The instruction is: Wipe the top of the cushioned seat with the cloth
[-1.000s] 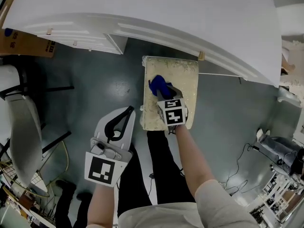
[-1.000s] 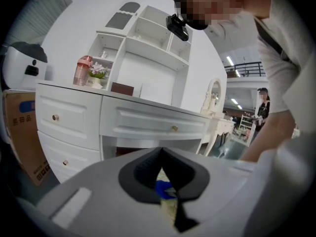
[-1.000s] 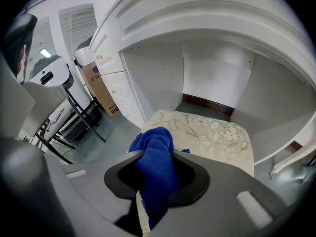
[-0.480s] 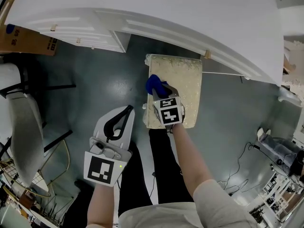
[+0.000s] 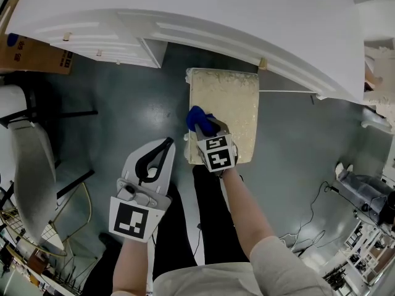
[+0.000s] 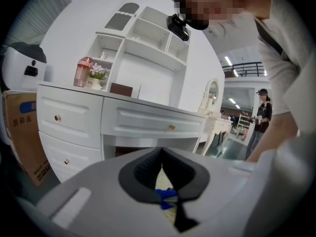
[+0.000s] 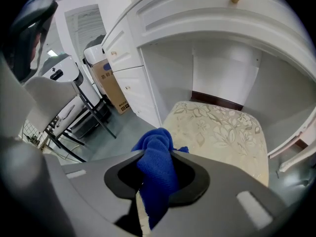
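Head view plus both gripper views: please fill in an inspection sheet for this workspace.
Surface: cushioned seat, pale floral top, far edge under the white dressing table.
Job's things: blue cloth, bunched, at the seat's left edge.
Clutter: nothing seen on the seat.
Grippers: right gripper shut on the cloth, over the seat's near left part; left gripper shut and empty, off the seat, above the floor.
Cables: loose cable on the floor to the right.
Surroundings: cardboard box and a chair at the left.
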